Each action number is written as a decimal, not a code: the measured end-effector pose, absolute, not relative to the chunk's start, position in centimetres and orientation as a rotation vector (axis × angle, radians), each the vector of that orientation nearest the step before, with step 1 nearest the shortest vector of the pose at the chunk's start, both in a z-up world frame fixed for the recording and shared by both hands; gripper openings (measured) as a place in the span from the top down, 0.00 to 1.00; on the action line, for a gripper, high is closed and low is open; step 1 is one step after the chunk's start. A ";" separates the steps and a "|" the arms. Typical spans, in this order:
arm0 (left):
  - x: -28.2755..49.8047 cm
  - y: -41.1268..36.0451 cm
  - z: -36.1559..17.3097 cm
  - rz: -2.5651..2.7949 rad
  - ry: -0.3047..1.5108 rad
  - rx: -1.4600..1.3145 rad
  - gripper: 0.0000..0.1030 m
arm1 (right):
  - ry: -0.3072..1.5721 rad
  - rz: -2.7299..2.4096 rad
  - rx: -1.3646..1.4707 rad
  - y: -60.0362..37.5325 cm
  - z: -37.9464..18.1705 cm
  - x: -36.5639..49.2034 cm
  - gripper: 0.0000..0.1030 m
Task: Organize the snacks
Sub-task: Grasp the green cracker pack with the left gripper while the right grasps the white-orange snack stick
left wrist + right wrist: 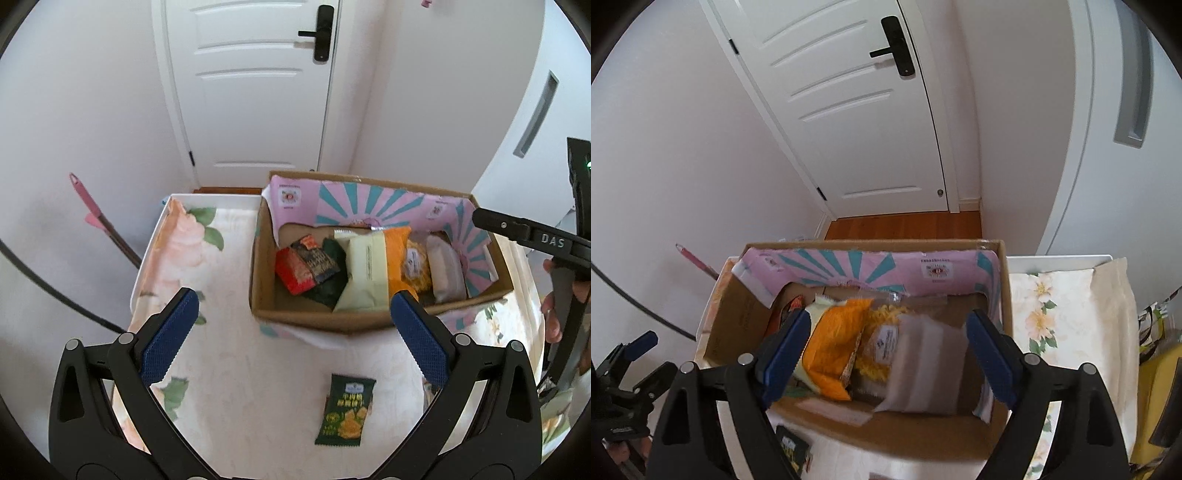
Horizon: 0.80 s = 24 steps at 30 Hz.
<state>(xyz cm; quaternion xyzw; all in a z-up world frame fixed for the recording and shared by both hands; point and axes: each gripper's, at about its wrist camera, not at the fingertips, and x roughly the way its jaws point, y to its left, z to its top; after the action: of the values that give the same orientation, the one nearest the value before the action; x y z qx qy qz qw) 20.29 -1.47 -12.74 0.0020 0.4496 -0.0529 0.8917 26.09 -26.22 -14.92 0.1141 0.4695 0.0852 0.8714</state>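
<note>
box [325, 317] on table [236, 266], right half | packets [364, 273] inside box | one packet [345, 410] on table before box

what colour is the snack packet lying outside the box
Dark green packet with yellow print, clearest in the left wrist view.

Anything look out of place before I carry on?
One dark green snack packet lies alone on the floral tablecloth, outside the cardboard box where the other snacks sit. Inside, the packets lean jumbled against each other. Both grippers are open and empty.
</note>
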 end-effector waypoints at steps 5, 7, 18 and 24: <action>18.0 -2.6 -13.0 -0.126 0.926 0.029 0.00 | 0.963 0.223 0.198 -26.1 -13.6 23.1 0.19; 17.2 -3.0 -13.4 -0.135 0.933 0.038 0.00 | 0.950 0.229 0.177 -26.0 -13.2 21.9 0.19; 13.2 -4.7 -19.5 -0.187 1.048 0.050 0.00 | 0.915 0.327 0.075 -25.0 -13.9 15.4 0.19; 12.5 -5.2 -23.9 -0.222 1.098 0.080 0.01 | 0.958 0.358 0.059 -24.5 -17.3 13.5 0.19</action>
<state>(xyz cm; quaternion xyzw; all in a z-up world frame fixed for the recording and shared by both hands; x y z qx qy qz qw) 12.53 -5.18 -23.91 0.0377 0.5204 -0.1052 0.8466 13.49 -24.49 -17.30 0.0284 0.4581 0.1713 0.8717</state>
